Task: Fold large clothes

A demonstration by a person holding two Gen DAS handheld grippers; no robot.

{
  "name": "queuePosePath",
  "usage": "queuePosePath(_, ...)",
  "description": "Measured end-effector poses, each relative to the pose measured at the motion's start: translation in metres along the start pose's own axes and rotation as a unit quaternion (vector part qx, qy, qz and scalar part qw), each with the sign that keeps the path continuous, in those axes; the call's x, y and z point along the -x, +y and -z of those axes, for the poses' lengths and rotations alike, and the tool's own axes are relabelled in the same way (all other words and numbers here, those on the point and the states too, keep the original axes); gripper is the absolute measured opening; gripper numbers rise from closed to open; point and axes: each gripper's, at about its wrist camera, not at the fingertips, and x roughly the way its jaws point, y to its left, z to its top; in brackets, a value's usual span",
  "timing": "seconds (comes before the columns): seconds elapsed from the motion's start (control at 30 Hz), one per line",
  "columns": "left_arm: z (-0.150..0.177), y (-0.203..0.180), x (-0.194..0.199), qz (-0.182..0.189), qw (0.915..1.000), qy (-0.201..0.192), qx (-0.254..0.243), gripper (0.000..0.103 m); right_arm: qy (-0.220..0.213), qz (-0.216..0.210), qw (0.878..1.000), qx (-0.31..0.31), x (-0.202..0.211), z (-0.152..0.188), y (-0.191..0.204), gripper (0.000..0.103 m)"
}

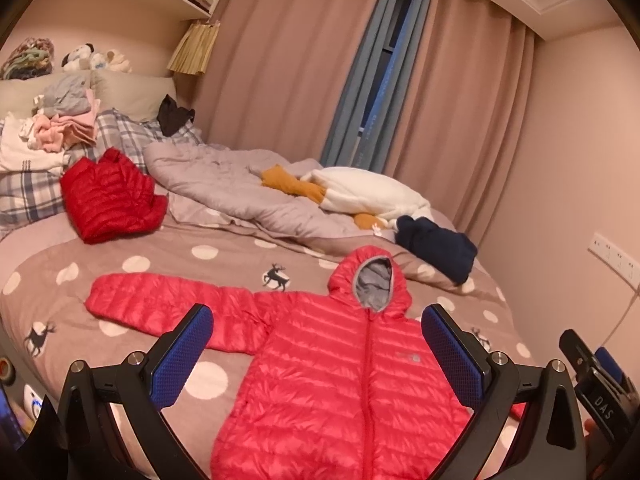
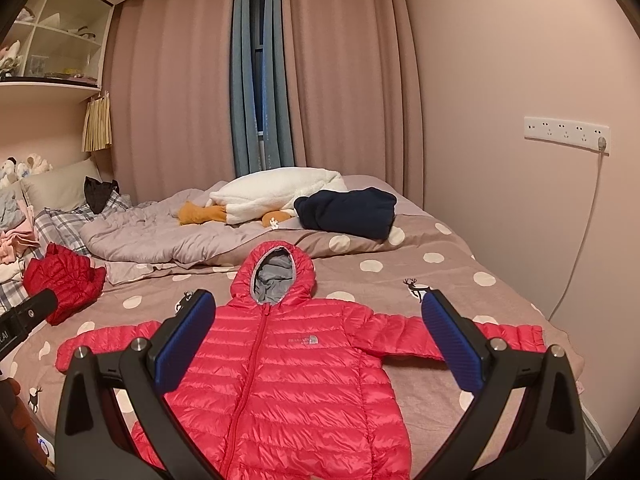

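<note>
A red hooded puffer jacket (image 1: 332,376) lies flat and zipped, front up, on the polka-dot bed cover (image 1: 168,256), sleeves spread to both sides, grey-lined hood pointing away. It also shows in the right wrist view (image 2: 288,364). My left gripper (image 1: 316,356) is open and empty, held above the jacket's chest. My right gripper (image 2: 318,344) is open and empty, held above the jacket's chest too. The right gripper's body shows at the left wrist view's right edge (image 1: 596,376).
A folded darker red puffer jacket (image 1: 112,196) lies at the left. A folded navy garment (image 1: 436,248), a white and orange plush (image 1: 360,196) and a rumpled grey quilt (image 1: 224,184) lie behind. Piled clothes (image 1: 60,128) sit on plaid pillows. The wall with sockets (image 2: 566,132) is on the right.
</note>
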Motion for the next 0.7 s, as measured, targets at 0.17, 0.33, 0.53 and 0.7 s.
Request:
queuePosePath(0.17,-0.0006,0.0000,0.0007,-0.001,1.0000,0.001,0.001,0.103,0.011,-0.004,1.000,-0.005,-0.0002,0.0009,0.0025,0.103)
queuePosePath(0.33,-0.0005,0.0015,0.0003,0.002,1.0000,0.008,0.001,0.103,0.015,-0.004,1.000,-0.004,-0.0016,0.0003,0.0053,0.103)
queuePosePath(0.53,-0.0010,0.0013,0.0022,0.001,1.0000,0.005,0.001,0.103,0.017,-0.004,1.000,-0.002,-0.0025,-0.0006,0.0072,0.103)
queuePosePath(0.7,-0.0006,0.0018,0.0029,-0.001,1.0000,0.009,0.001,0.103,0.010,-0.006,1.000,-0.002,-0.0028,0.0010,0.0072,0.103)
